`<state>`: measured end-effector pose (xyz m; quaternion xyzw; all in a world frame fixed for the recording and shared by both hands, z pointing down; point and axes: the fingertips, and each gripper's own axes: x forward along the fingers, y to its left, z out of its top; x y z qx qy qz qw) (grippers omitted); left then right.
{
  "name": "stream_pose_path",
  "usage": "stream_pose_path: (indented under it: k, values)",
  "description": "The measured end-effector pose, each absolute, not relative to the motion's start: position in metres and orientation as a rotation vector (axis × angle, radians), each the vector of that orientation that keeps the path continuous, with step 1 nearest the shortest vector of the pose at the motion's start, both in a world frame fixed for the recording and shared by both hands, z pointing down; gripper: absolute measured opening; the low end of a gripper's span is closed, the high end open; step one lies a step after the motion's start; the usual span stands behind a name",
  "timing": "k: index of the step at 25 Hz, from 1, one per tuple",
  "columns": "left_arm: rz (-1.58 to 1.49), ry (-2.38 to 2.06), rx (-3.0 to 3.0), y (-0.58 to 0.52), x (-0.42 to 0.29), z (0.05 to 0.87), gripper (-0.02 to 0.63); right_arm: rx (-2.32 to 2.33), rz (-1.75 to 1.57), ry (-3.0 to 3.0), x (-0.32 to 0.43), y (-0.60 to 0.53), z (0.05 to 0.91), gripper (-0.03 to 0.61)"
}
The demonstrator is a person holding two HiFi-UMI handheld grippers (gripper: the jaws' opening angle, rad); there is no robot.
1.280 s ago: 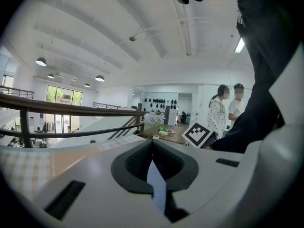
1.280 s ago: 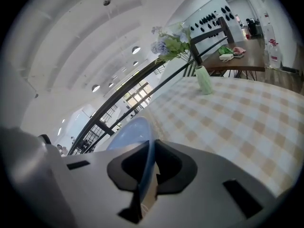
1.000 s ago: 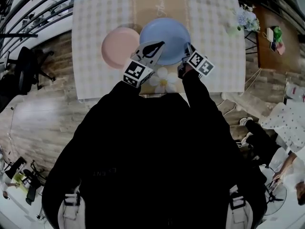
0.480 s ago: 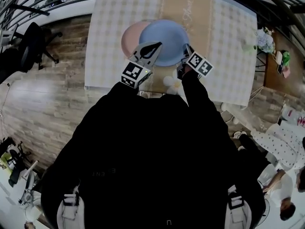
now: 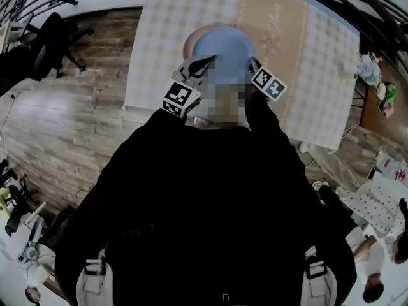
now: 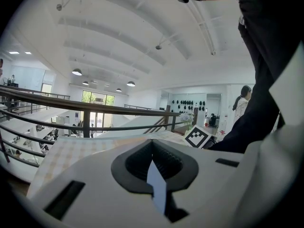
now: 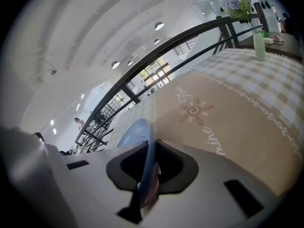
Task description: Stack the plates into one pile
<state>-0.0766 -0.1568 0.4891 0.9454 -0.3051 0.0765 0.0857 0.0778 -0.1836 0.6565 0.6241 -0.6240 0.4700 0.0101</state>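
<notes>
**Head view.** The left gripper (image 5: 201,64) is closed on the near-left rim of the round blue plate (image 5: 223,46). The right gripper (image 5: 252,67) is on its near-right rim. The blue plate sits over the round pink plate (image 5: 196,33), of which only a crescent shows at the far left; whether the two touch cannot be told. Both are over the table with the checked cloth (image 5: 167,37), just left of the beige fabric runner (image 5: 280,40). Each gripper carries a cube with black-and-white square markers. The runner bears cursive script, too small to read. The person's black-clad torso and a mosaic patch cover the near table edge. A black office chair (image 5: 54,40) stands on the wooden floor at left. A vase of flowers (image 5: 368,69) stands near the table's right edge.

**Left gripper view.** The fingers stand narrow, pressed onto a thin pale-blue edge, the blue plate's rim (image 6: 156,186). Beyond them run a dark railing (image 6: 85,109) and the person's black sleeve.

**Right gripper view.** The jaws have just been opening. The gap is narrow, with the blue plate's rim (image 7: 142,137) between the pads and touching them. A pinkish strip lies against its underside. The runner (image 7: 228,103) shows a swirl ornament and script that is not reliably legible. The vase (image 7: 259,44) stands at the far edge.
</notes>
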Motion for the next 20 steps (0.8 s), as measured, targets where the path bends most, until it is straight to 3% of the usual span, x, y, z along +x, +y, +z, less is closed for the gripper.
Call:
stream_pose_path:
  k: [14,20]
  values:
    - [0.244,-0.936,2.775,-0.161,-0.12,0.506,0.014,1.916,1.356,-1.889,0.045,-0.197,0.68,0.034]
    - [0.253,-0.908,2.776,-0.155,-0.123,0.509,0.014,1.852,1.232,-1.904,0.042,-0.198,0.677,0.135]
